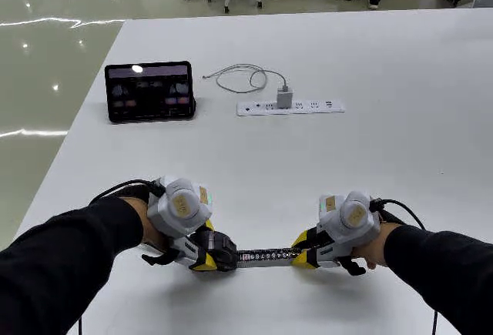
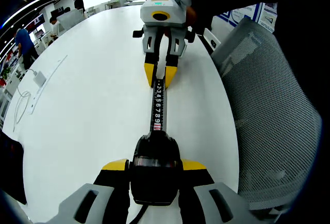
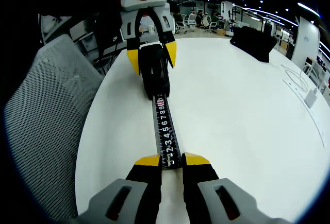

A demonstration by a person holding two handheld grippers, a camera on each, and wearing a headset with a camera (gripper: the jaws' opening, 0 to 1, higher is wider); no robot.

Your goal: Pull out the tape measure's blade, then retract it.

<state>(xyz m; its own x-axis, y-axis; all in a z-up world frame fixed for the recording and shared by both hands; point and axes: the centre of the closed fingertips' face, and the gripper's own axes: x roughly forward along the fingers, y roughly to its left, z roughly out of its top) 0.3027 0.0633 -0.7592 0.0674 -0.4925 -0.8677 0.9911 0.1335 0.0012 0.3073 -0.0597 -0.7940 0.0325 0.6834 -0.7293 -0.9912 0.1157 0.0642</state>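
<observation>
Plainly, low over the white table point(image 1: 370, 158), near its front edge, the tape measure's case point(image 2: 154, 167) sat clamped in the left gripper point(image 2: 154, 165), while the right gripper point(image 3: 171, 160) was closed on the tip of the blade point(image 3: 165, 126) — a short length stretched between them. If that pinch slipped, the blade would likely whip back into the case; a pull off-line could kink it. Both grippers were held low and level, facing each other — forearms angled inward
</observation>
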